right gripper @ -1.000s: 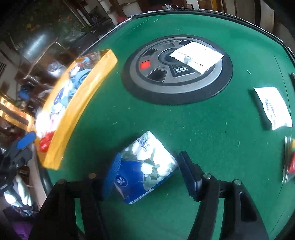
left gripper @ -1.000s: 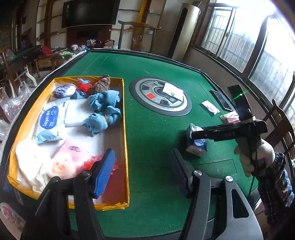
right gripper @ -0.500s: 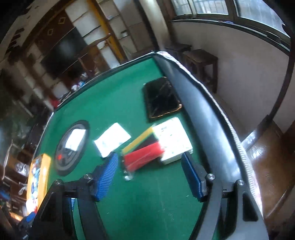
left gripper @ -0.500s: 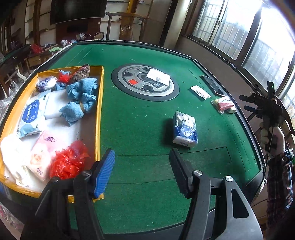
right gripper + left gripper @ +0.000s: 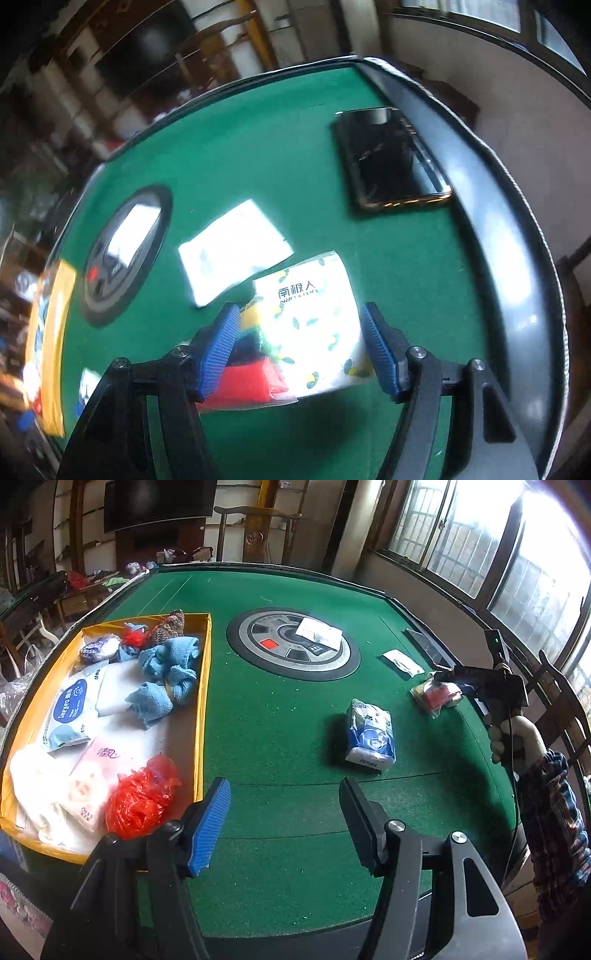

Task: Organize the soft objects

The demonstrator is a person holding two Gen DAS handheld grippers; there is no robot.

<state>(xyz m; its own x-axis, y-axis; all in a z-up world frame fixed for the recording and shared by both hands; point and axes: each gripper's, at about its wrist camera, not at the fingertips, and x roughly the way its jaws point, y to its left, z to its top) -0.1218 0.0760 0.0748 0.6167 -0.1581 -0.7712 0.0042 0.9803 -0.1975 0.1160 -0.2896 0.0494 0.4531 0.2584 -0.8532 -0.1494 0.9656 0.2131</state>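
Green felt desk (image 5: 280, 716) with a round grey control disc (image 5: 293, 644) at its middle. Along its left edge, a yellow-walled tray (image 5: 204, 686) holding blue towels (image 5: 166, 679), a red plastic bag (image 5: 140, 797), white and pink tissue packs and a wet-wipe pack. On the open felt right of the tray, a blue-and-white tissue pack (image 5: 370, 735), standing alone. Near the right rim, a black phone (image 5: 391, 158), a flat white packet (image 5: 232, 251), and just beside that a clear sock packet (image 5: 306, 328) showing red, yellow and dark fabric with a white printed card. Right hand-held gripper (image 5: 299, 352) straddling the sock packet, jaws closing, blue pads at its two sides; contact with the packet cannot be told. Left hand-held gripper (image 5: 284, 819) over bare felt near the tray's front corner, moderately spread, holding nothing.
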